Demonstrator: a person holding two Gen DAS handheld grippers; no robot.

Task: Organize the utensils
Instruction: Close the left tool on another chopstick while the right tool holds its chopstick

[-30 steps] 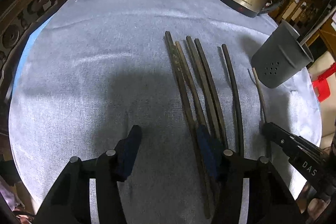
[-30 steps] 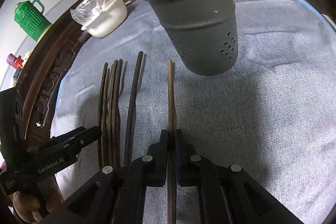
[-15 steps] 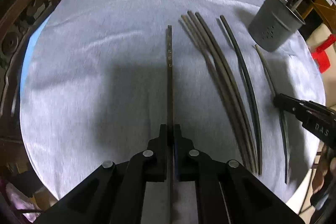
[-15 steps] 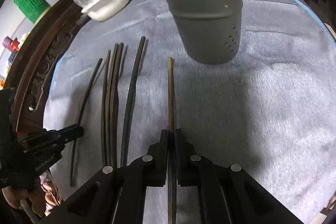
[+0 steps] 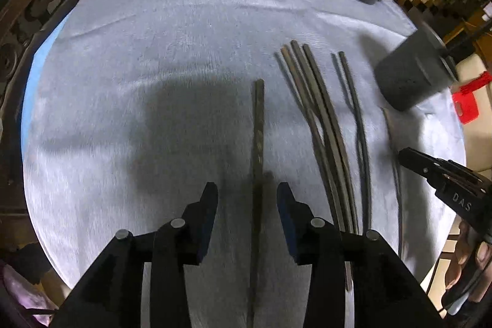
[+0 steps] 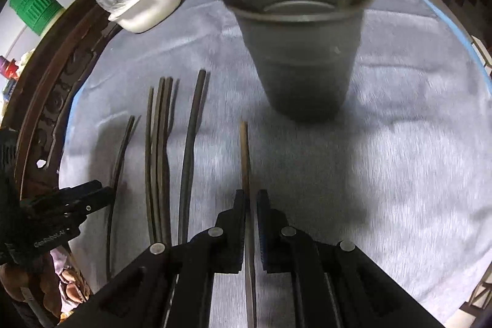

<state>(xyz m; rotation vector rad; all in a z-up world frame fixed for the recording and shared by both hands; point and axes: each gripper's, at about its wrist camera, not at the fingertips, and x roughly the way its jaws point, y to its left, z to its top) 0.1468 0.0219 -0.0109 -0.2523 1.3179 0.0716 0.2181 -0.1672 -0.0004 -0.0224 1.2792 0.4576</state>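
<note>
2 chopsticks already stand in the cup [image 6: 303,57]. The right gripper [image 6: 250,205] clamps 1 chopstick [image 6: 245,152] just before the cup. The left gripper [image 5: 246,199] has just been opening, jaws clear of its chopstick [image 5: 258,125] on the cloth [image 5: 153,51]. 4 more [image 5: 323,119] remain.

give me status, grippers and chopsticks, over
Left gripper jaws just reopened, dark chopstick loose between. Right gripper shut on brown chopstick. Grey holder ahead, path clear.

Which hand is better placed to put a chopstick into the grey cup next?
Right, probably. The right gripper is shut on a chopstick pointing toward the grey cup; the left gripper is open.
</note>
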